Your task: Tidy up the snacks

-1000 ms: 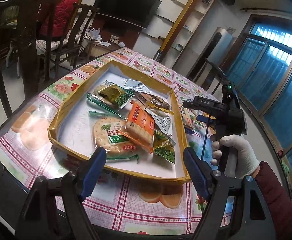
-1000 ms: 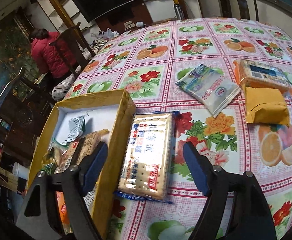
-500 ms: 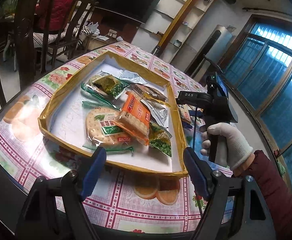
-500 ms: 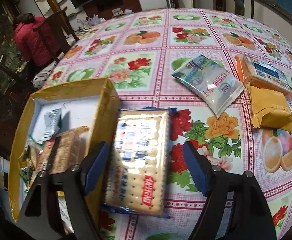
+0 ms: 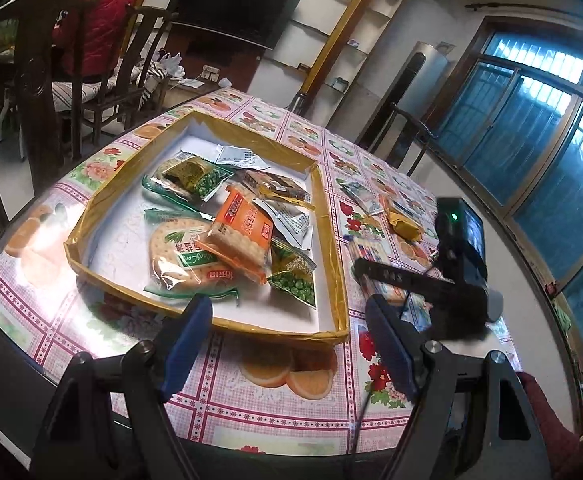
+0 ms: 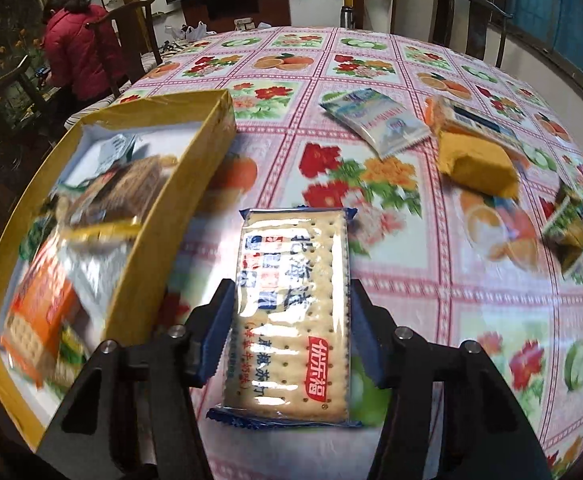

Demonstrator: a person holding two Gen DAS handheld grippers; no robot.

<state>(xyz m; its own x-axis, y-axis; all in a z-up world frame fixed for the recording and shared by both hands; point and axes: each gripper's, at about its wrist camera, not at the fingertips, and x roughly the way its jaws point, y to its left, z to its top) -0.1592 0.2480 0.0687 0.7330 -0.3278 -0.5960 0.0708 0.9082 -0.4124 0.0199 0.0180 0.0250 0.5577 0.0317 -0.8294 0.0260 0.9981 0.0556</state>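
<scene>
A long cracker pack (image 6: 291, 312) with a blue wrapper edge lies on the flowered tablecloth, just right of the yellow-rimmed box (image 6: 179, 208). My right gripper (image 6: 287, 292) points down over it, its jaws closing, and both blue pads meet the pack's long sides. My left gripper (image 5: 287, 308) hangs open and empty at the box's near wall (image 5: 251, 328). Inside the box lie an orange cracker pack (image 5: 243, 236), a round-cracker pack (image 5: 179, 256) and green pea packets (image 5: 295, 280). The left wrist view shows the right gripper's body (image 5: 459, 276) beside the box.
Loose snacks lie on the table to the right: a white-blue packet (image 6: 379, 120), a yellow packet (image 6: 479, 164), an orange pack (image 6: 475, 120) and a small green pack (image 6: 567, 232). A person in a red jacket (image 6: 75, 48) sits on a chair beyond the table.
My right gripper came down and forward over the cracker pack and its jaws narrowed onto the pack's sides. In the left wrist view the right gripper sank toward the table.
</scene>
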